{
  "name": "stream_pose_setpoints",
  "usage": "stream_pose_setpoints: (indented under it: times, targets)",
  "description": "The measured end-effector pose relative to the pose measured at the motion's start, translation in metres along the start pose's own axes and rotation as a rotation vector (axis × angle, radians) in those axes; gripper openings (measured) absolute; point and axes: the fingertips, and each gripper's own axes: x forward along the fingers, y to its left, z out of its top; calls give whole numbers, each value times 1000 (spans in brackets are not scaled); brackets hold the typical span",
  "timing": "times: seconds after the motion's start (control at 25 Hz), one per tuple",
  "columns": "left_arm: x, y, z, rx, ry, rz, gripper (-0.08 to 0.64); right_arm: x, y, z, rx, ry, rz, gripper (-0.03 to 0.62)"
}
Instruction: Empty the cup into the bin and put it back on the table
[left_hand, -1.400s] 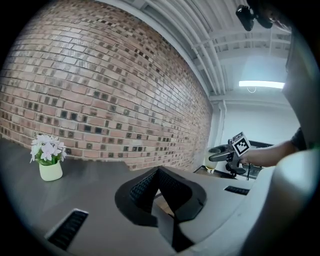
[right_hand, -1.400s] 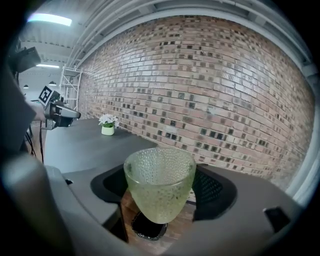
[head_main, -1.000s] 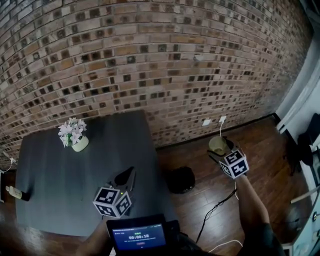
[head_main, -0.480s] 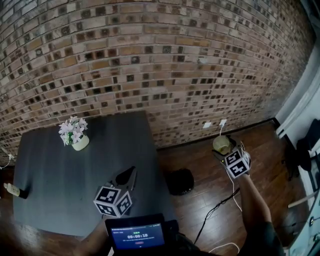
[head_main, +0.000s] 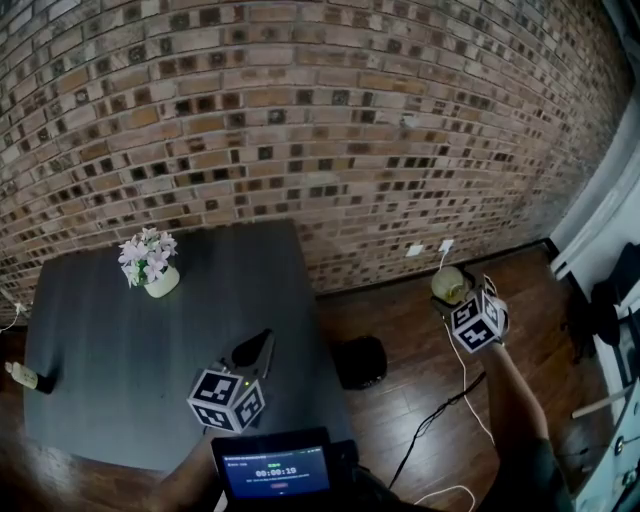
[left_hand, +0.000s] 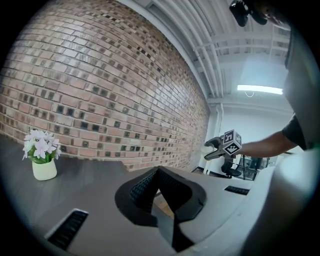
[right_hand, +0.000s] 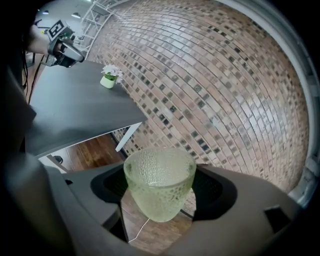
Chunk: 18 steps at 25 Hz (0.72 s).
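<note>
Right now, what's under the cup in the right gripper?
Wood floor and a white cable, seen past the cup. The bin sits aside, nearer the table. The spot directly beneath is covered.

Loft-style office: brick wall (head_main: 300, 120), wood floor (head_main: 400, 375), grey table (head_main: 110, 360).

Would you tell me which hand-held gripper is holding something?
The right hand-held gripper, clamped on the glass cup; the left hand-held gripper is shut, empty.

Timer, seemingly 00:00:19, on handheld screen (head_main: 277, 470)
</note>
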Motion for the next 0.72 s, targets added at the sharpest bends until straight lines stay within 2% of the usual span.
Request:
stream_pose_setpoints:
  times: [0.32,0.56,0.72]
  targets:
    - [-6,8,-2,-1,4,23,5,5,-4,-13,-81,73,-14,388]
    - [-8,6,-2,-17,1,19,5,-4,-12,-5,-195,95,-53,388]
    - [-9,4,-4,-14,6,15,5,-8,-14,-2,-226,105,-54,388]
